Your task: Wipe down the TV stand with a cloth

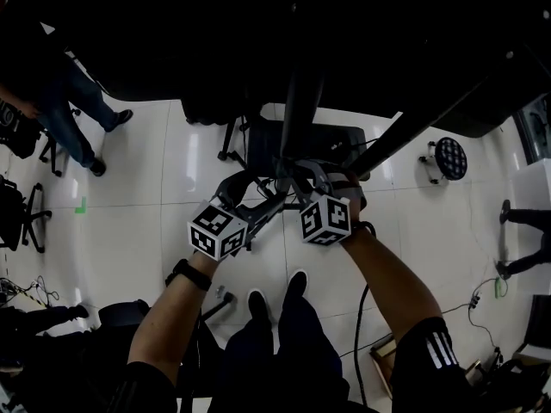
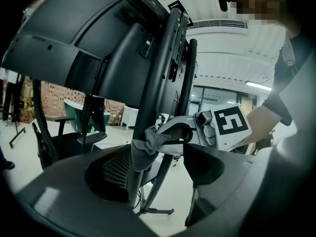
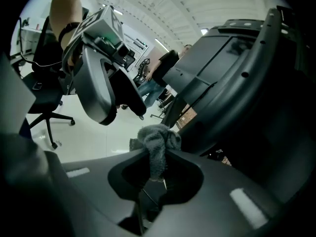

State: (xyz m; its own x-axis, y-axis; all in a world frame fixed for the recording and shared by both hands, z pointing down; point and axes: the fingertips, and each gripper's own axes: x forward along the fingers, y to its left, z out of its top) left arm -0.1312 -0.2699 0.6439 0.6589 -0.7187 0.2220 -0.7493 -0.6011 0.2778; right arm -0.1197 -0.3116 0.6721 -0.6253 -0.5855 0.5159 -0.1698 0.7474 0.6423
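The TV stand's black upright pole (image 1: 297, 101) rises under the dark back of the TV (image 2: 74, 38). A grey cloth (image 3: 157, 144) is bunched between the jaws of my right gripper (image 3: 155, 169), which is shut on it. In the left gripper view the cloth (image 2: 147, 144) is pressed against the pole (image 2: 158, 83). In the head view the right gripper (image 1: 303, 177) is at the pole's right side. My left gripper (image 1: 263, 198) is close beside it on the left, open, with nothing held; the pole stands just beyond its jaws (image 2: 158, 174).
A black office chair (image 1: 323, 140) stands behind the stand's base. A round stool (image 1: 449, 157) is at the right. A person's legs (image 1: 69, 110) are at the far left. Cables (image 1: 469, 304) lie on the white floor. My own feet (image 1: 275, 295) are below the grippers.
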